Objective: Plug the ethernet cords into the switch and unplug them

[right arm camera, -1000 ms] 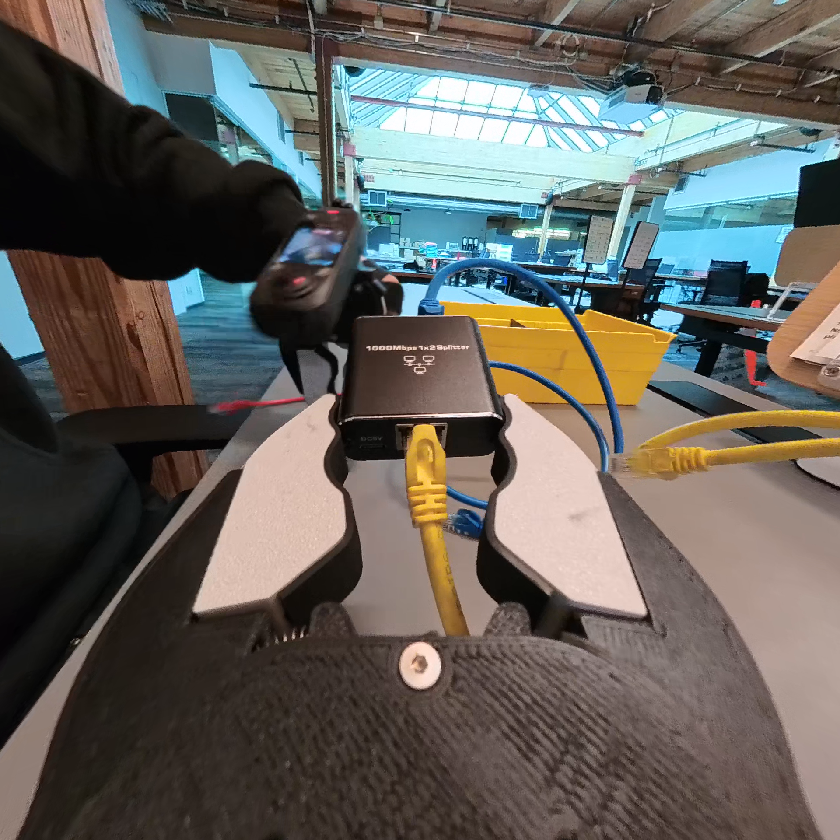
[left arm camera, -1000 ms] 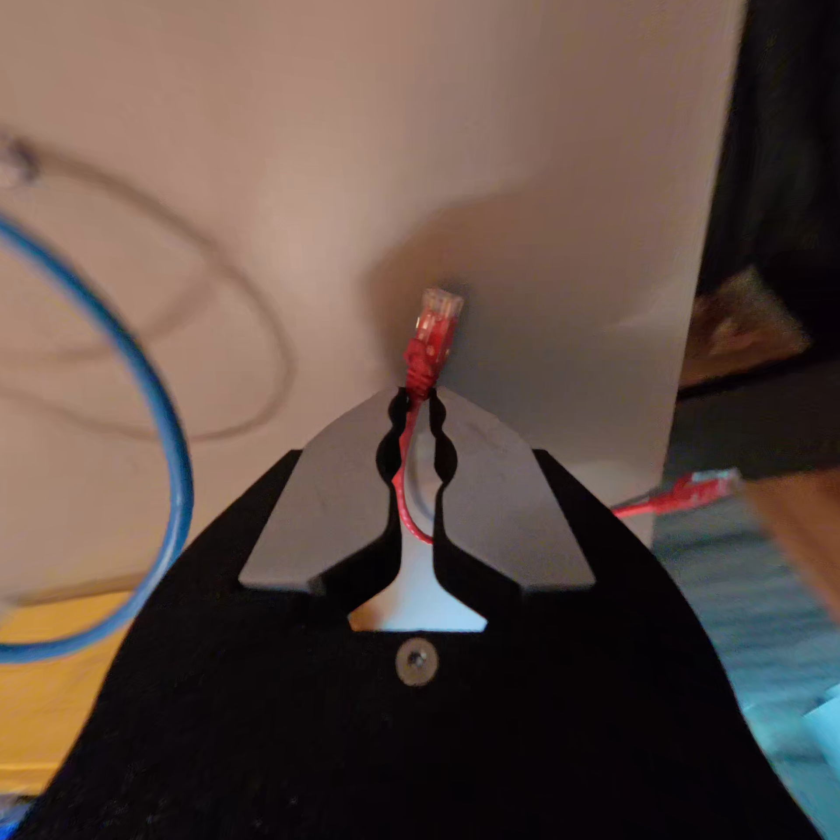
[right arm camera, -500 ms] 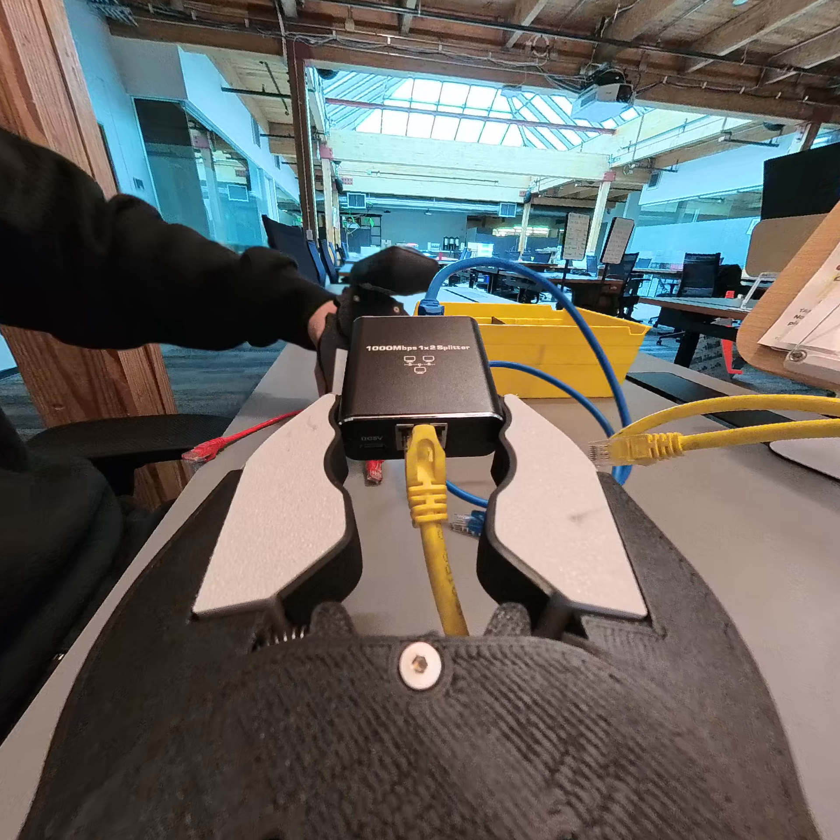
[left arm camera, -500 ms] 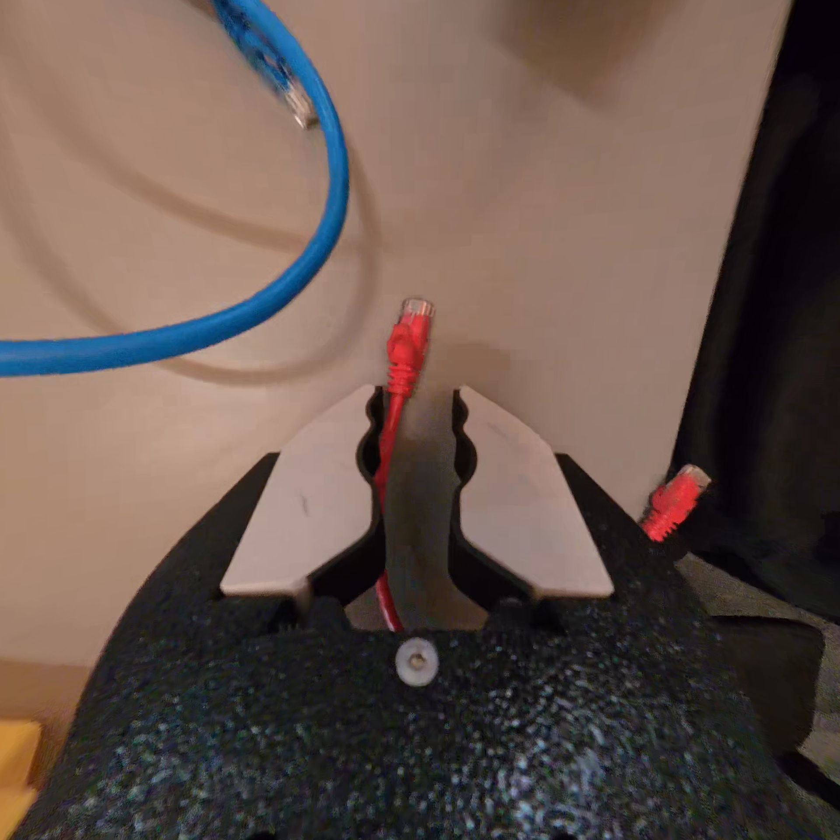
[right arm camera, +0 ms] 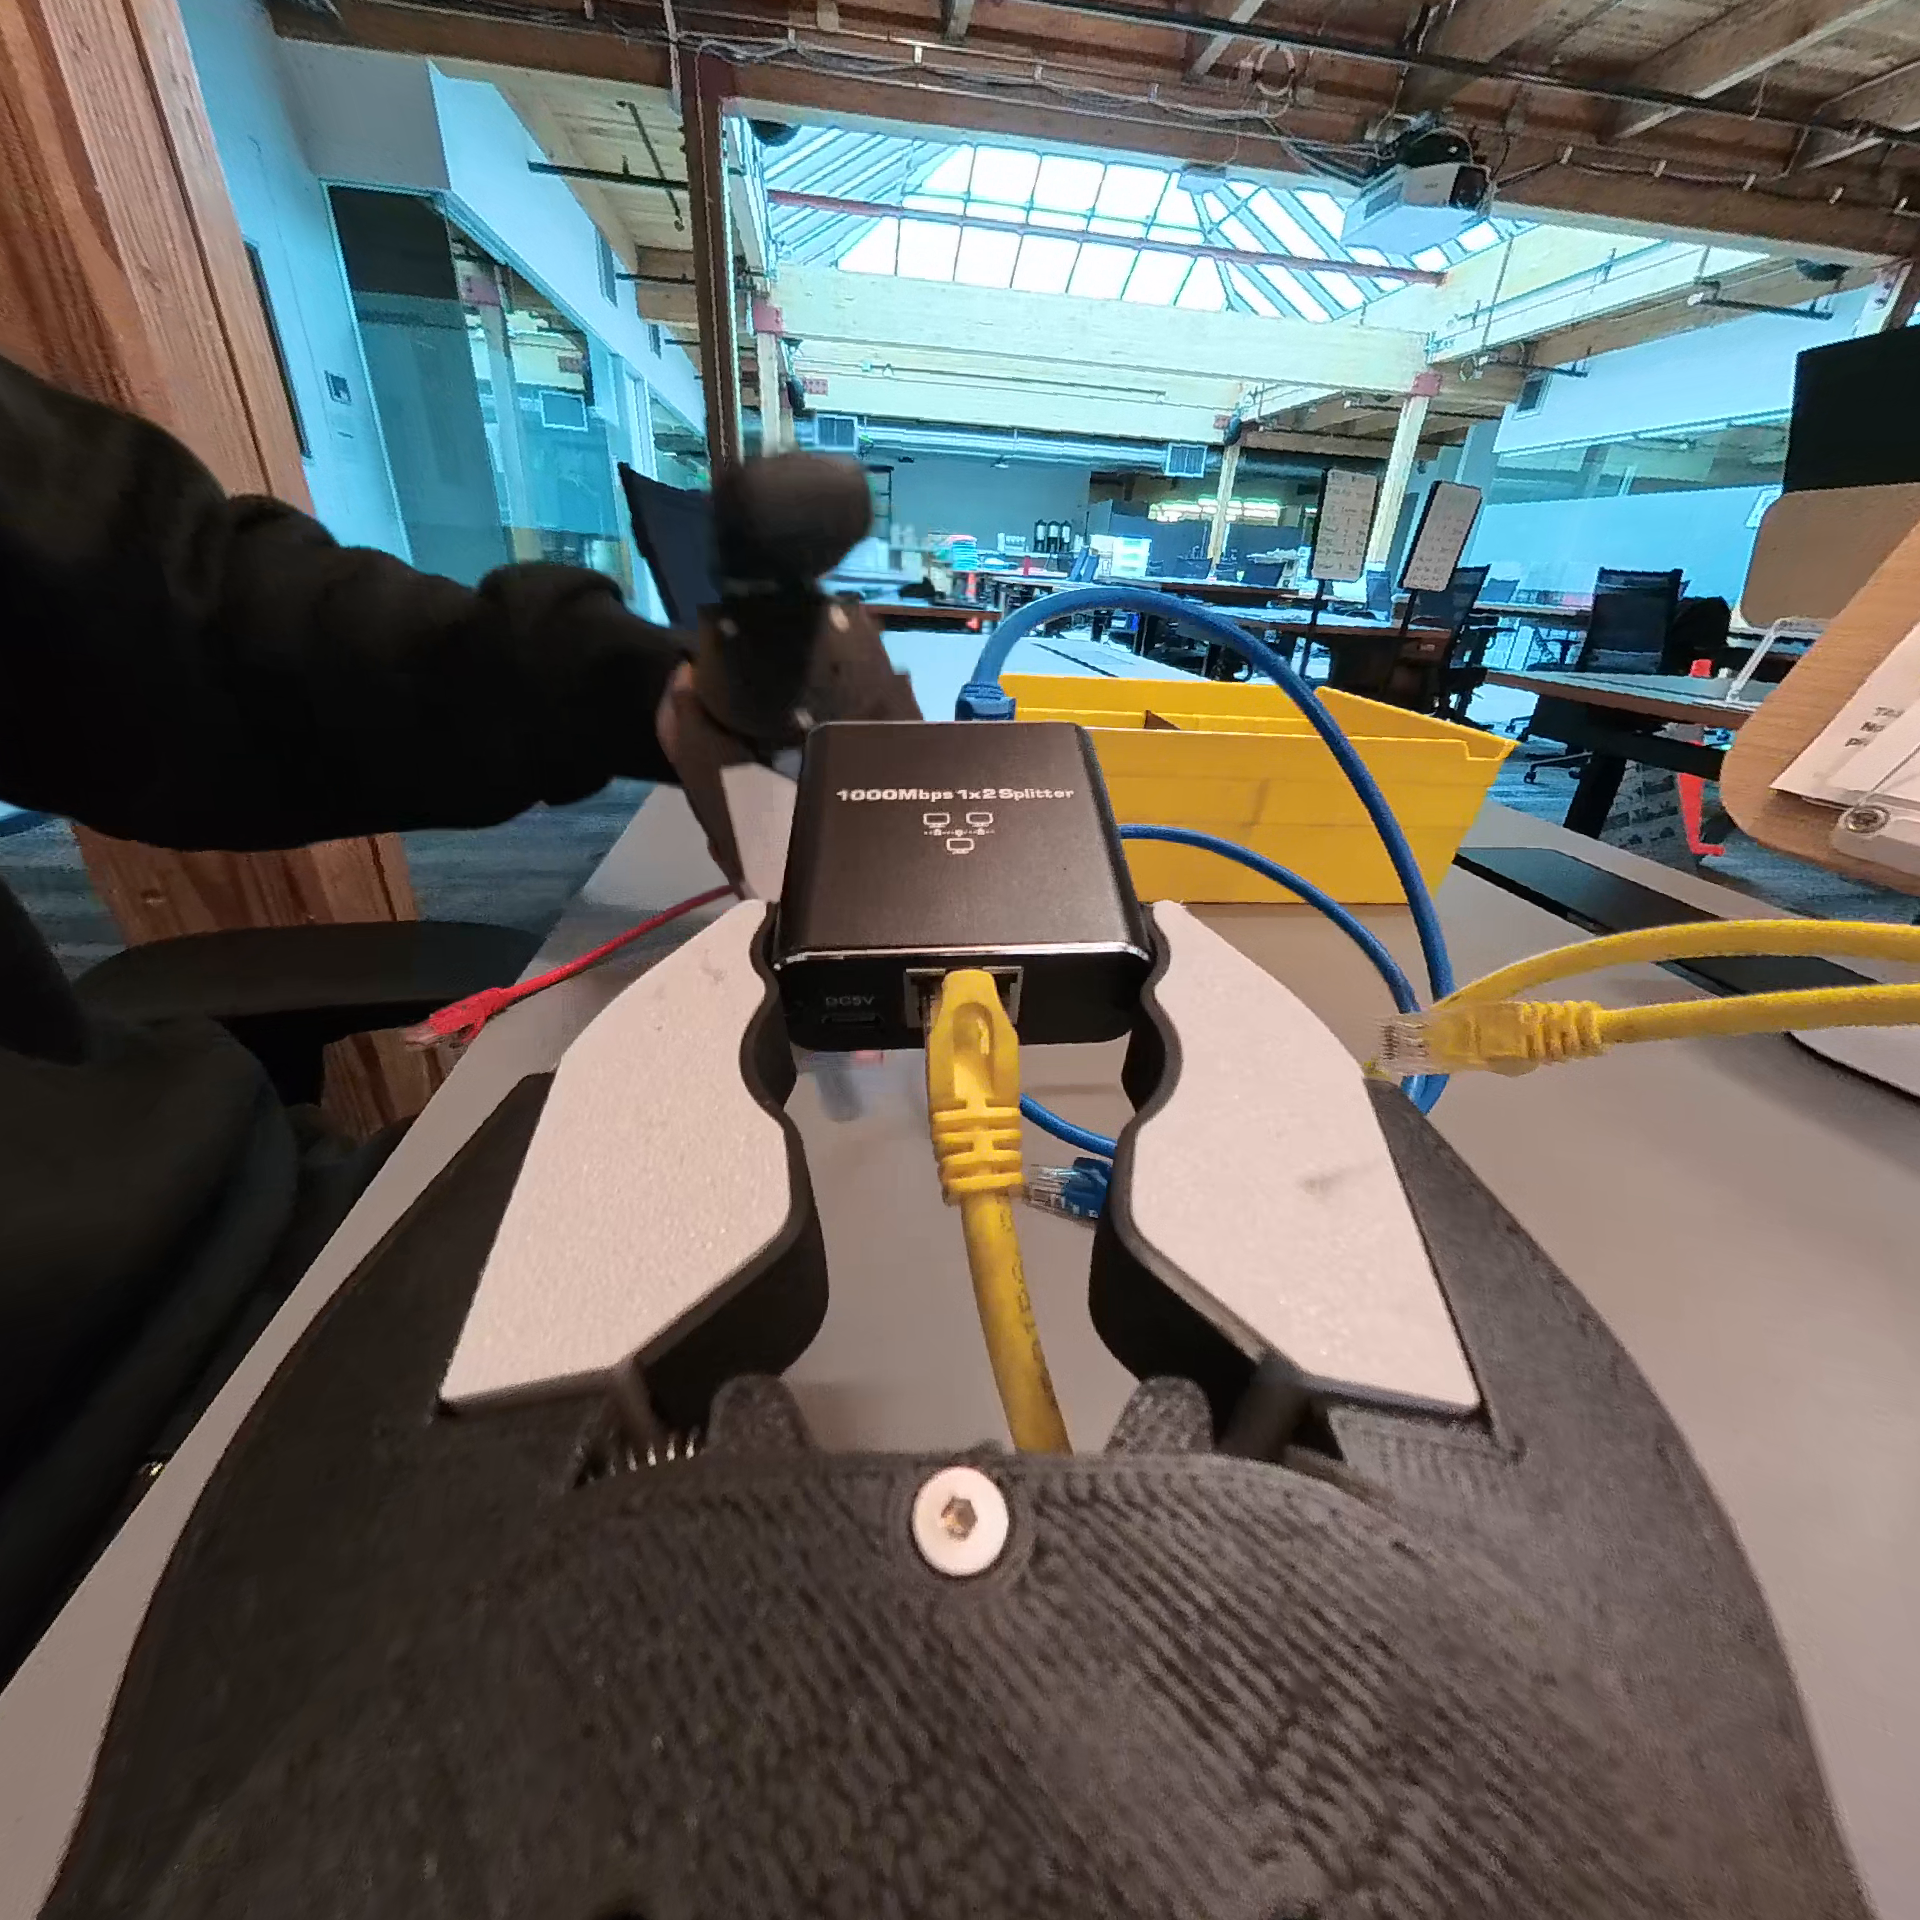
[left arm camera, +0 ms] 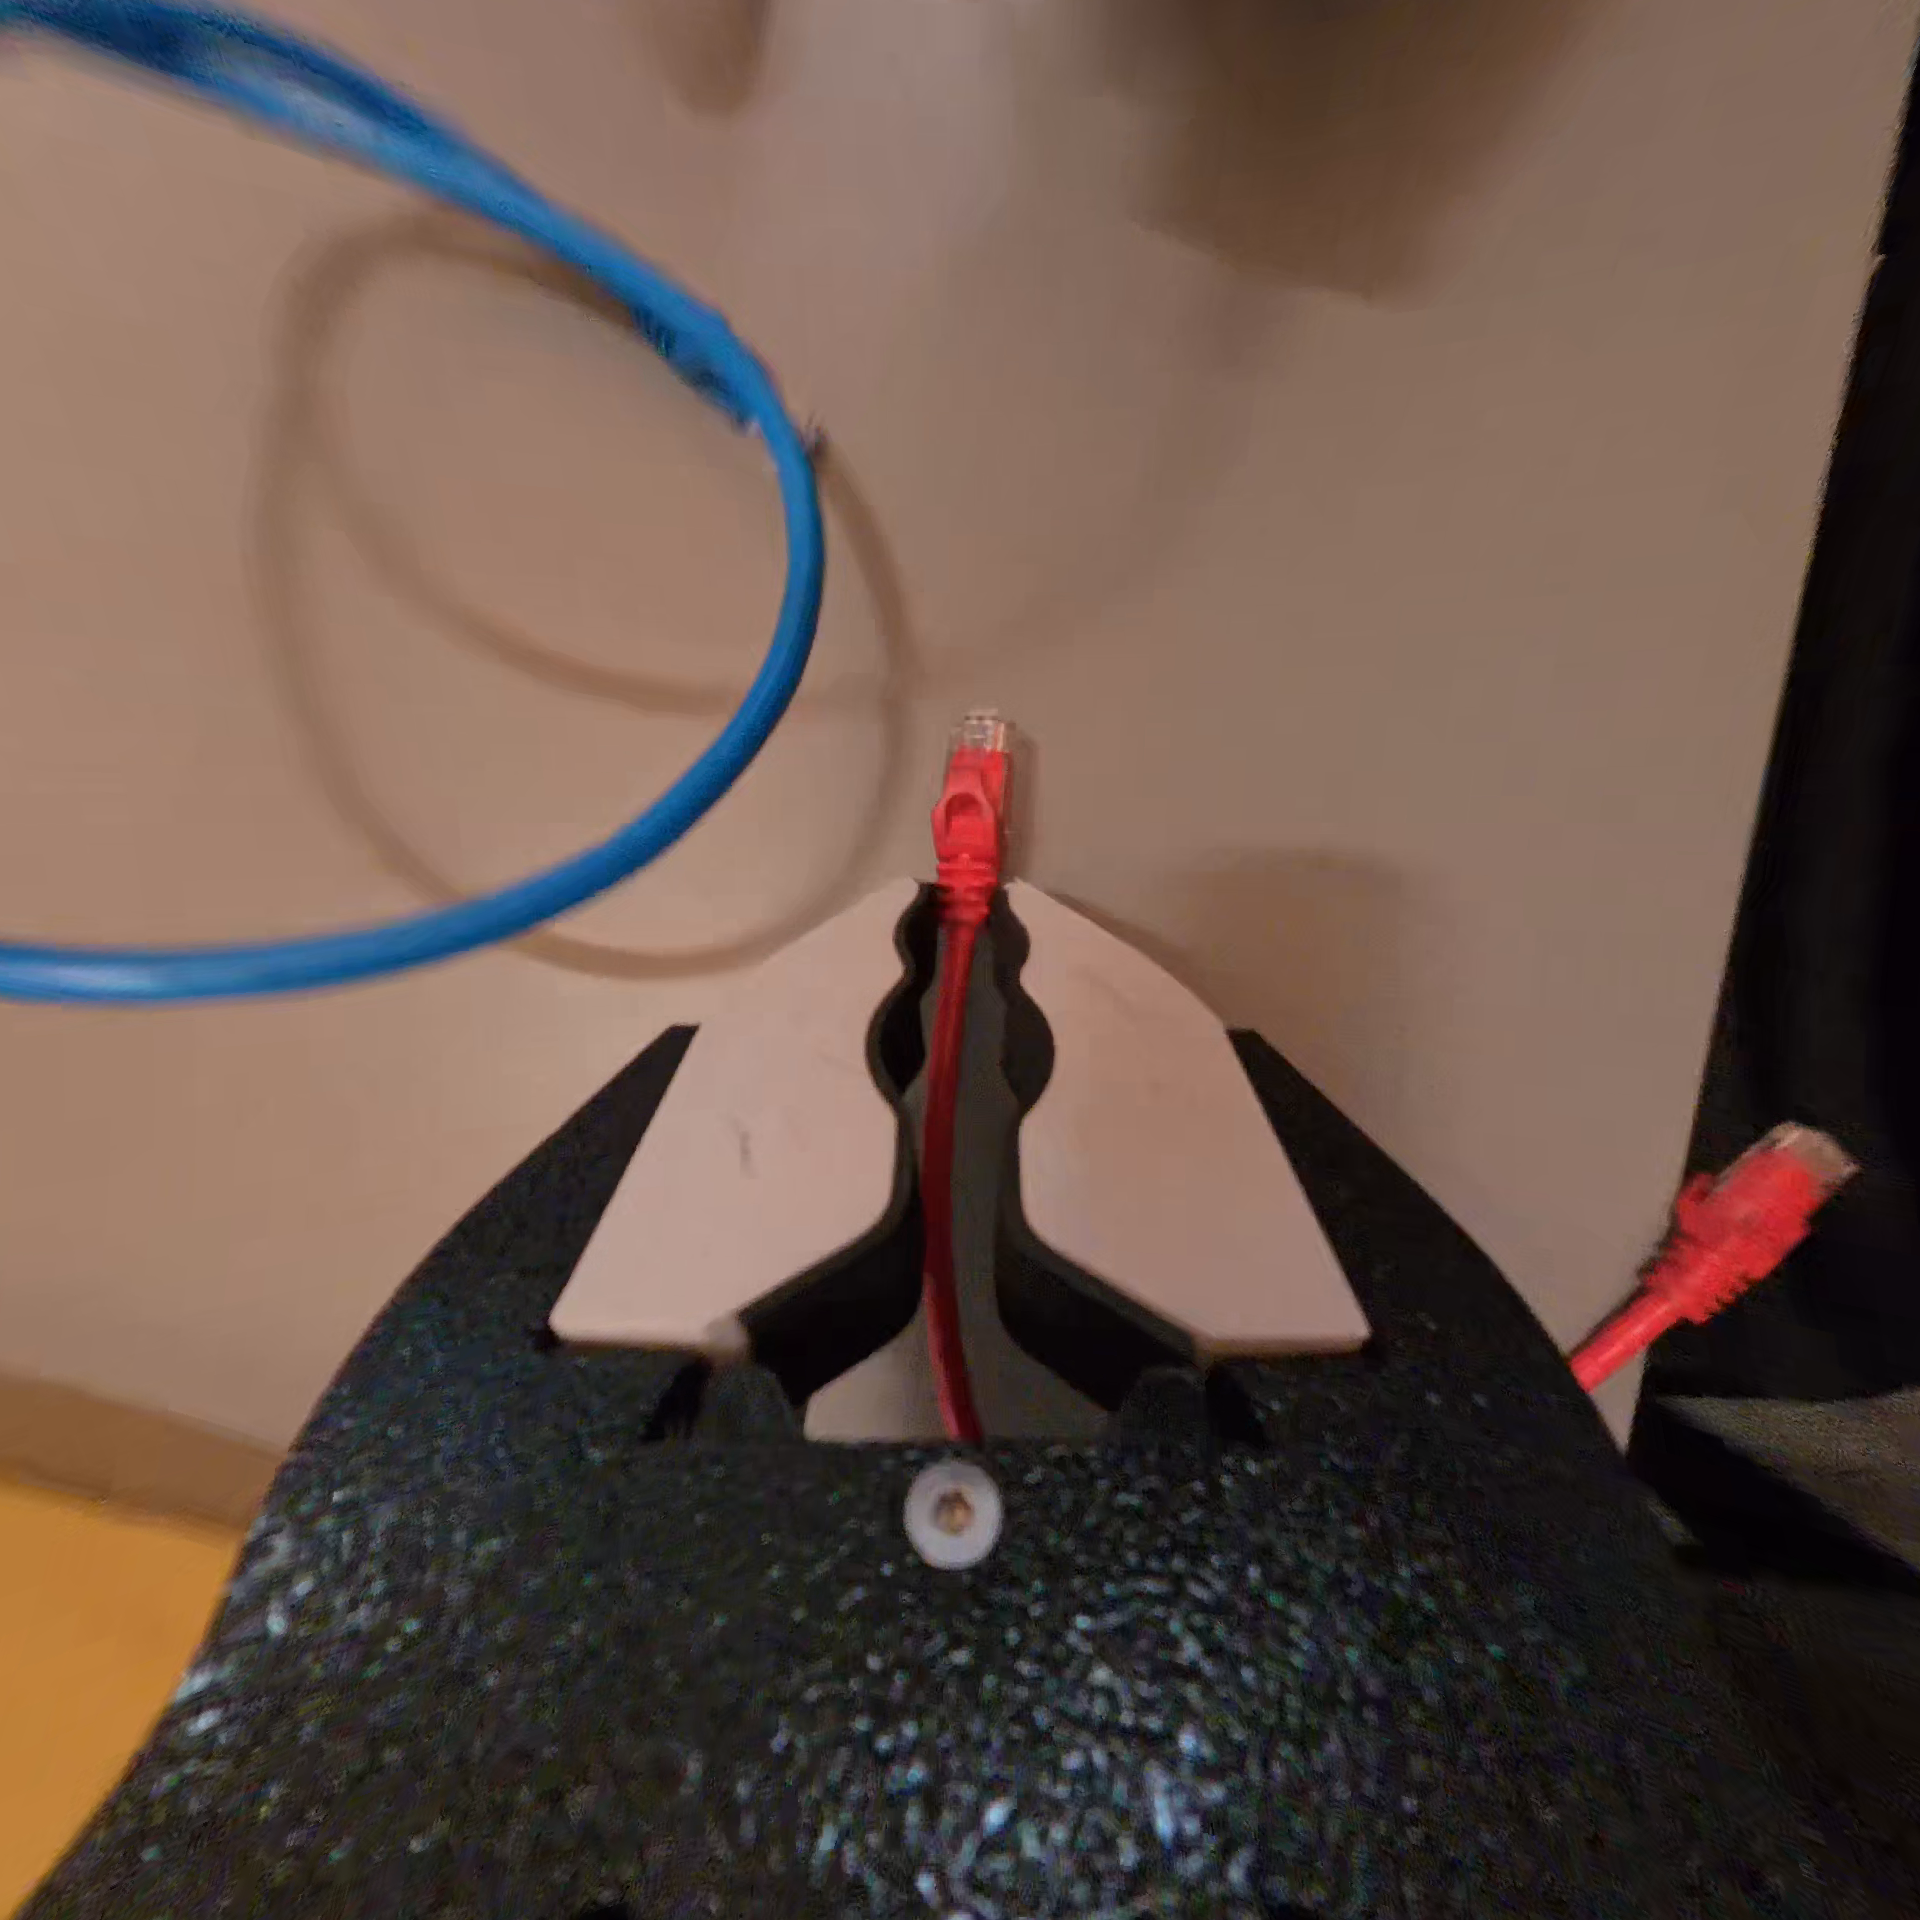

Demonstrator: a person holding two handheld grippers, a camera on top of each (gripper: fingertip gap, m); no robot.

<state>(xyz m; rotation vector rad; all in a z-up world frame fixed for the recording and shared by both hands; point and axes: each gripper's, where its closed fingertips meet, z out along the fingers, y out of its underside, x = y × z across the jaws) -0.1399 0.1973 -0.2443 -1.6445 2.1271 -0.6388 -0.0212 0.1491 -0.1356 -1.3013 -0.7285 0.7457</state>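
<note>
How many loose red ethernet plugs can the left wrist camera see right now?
2: one red plug sticks out past the left gripper tips, its cord clamped; the other red plug hangs at the table's right edge.

The blue cord (left arm camera: 582,883) is smeared with motion blur and runs off the left edge. The far face of the switch (right arm camera: 956,831) is hidden, so where the blue cord meets it cannot be told. The yellow cord (right arm camera: 997,1299) vanishes under the right gripper (right arm camera: 958,935). The left gripper (right arm camera: 758,821) is blurred, its tips behind the switch.
</note>
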